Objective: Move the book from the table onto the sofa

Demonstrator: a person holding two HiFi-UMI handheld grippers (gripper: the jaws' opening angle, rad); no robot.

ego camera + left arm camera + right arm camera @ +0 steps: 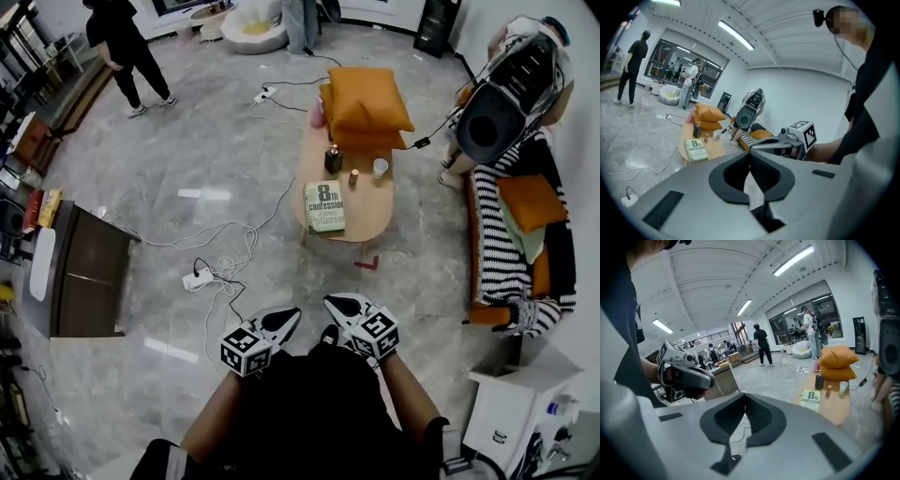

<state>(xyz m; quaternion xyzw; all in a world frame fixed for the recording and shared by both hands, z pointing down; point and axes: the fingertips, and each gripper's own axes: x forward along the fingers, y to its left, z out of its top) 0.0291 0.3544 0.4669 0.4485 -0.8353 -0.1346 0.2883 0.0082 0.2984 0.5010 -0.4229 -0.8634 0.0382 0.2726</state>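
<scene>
Left hand-held gripper (291, 316) closed, empty; sofa (492, 246) partly hidden

Item: book (324, 207), lying at the near end of the table (370, 211) ahead of me; cover reads "8th confession"; smaller line beneath I cannot read

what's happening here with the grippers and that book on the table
A person holds a two-jaw gripper in each hand; the left gripper and right gripper are both shut and empty, close to the body, well short of the table. The book lies flat on the table's near end, untouched. The striped sofa stands to the right, and the book is not yet on it.
</scene>
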